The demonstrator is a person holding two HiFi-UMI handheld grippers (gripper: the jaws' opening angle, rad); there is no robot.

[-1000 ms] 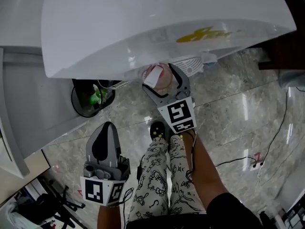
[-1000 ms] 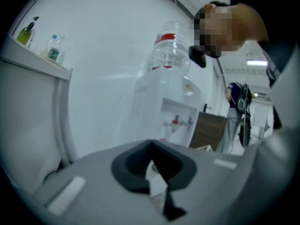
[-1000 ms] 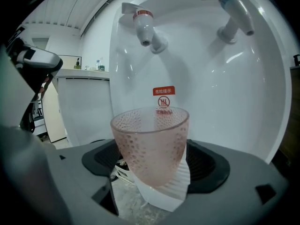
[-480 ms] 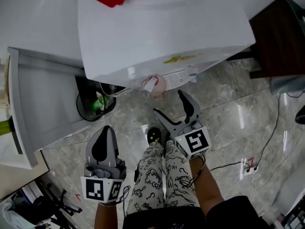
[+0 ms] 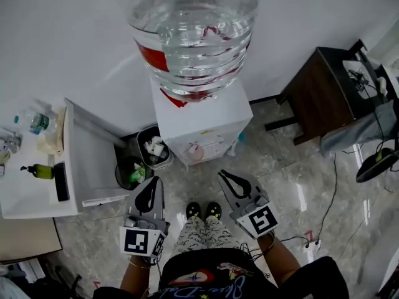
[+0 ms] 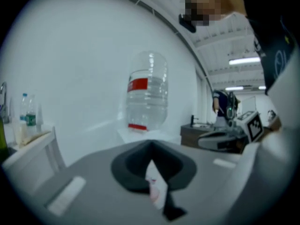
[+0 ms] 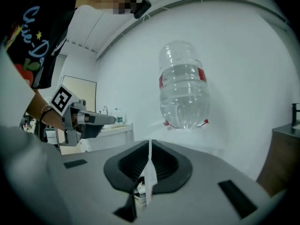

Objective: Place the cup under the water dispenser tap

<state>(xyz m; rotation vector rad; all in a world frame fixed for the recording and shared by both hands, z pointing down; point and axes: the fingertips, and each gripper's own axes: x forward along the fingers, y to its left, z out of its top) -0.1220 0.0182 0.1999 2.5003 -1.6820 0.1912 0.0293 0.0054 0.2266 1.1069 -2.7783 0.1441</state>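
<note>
Up against the front of the dispenser, in its filling nook, sits the pink cup, looks upright. Both grippers are well out in front of the dispenser, with the right gripper slightly nearer the cup than the left gripper. Jaws pinched together on both, nothing held.

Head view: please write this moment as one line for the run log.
cup: at water dispenser front | left gripper: shut, empty | right gripper: shut, empty
</note>
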